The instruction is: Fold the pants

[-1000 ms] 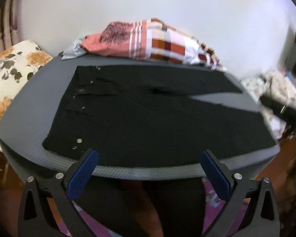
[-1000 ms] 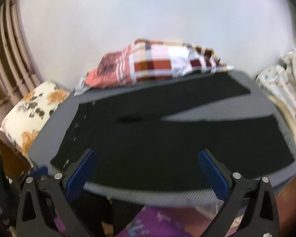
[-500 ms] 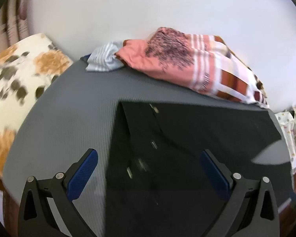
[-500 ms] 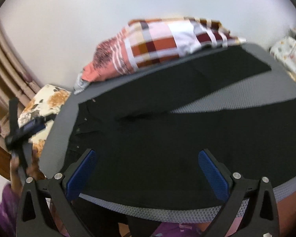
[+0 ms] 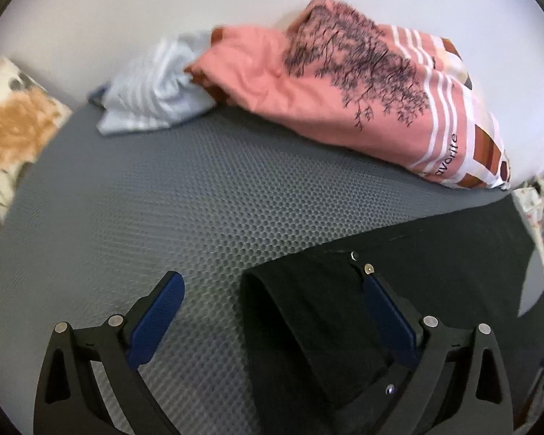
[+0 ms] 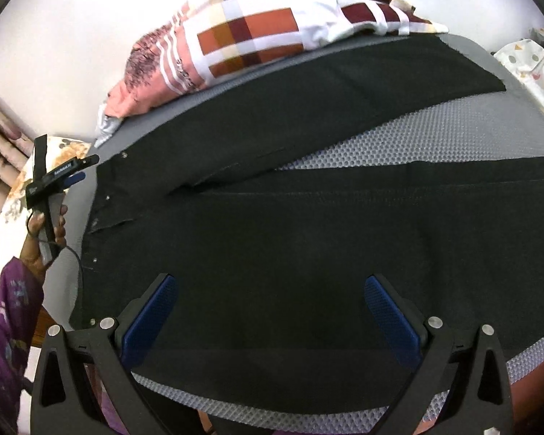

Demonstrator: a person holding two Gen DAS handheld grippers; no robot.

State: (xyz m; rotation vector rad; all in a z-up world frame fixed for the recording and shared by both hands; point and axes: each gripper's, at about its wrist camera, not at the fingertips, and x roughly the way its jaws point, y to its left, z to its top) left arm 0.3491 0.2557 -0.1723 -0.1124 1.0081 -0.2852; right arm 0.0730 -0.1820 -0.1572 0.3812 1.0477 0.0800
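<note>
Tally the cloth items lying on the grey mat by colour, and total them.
Black: 1, the pants
Pink and checked: 1, the bedding bundle
Pale blue-and-white striped: 1, the crumpled cloth
Total: 3 on the grey mat

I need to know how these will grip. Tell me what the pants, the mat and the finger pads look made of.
Pants: black woven cloth, matte, lying flat with crisp edges and small metal snaps; the exact fibre is unclear.
Mat: grey, probably foam or rubber, judging by its embossed honeycomb texture.
Finger pads: blue, finely knurled, likely rubber or soft plastic, on black rigid plastic fingers.
</note>
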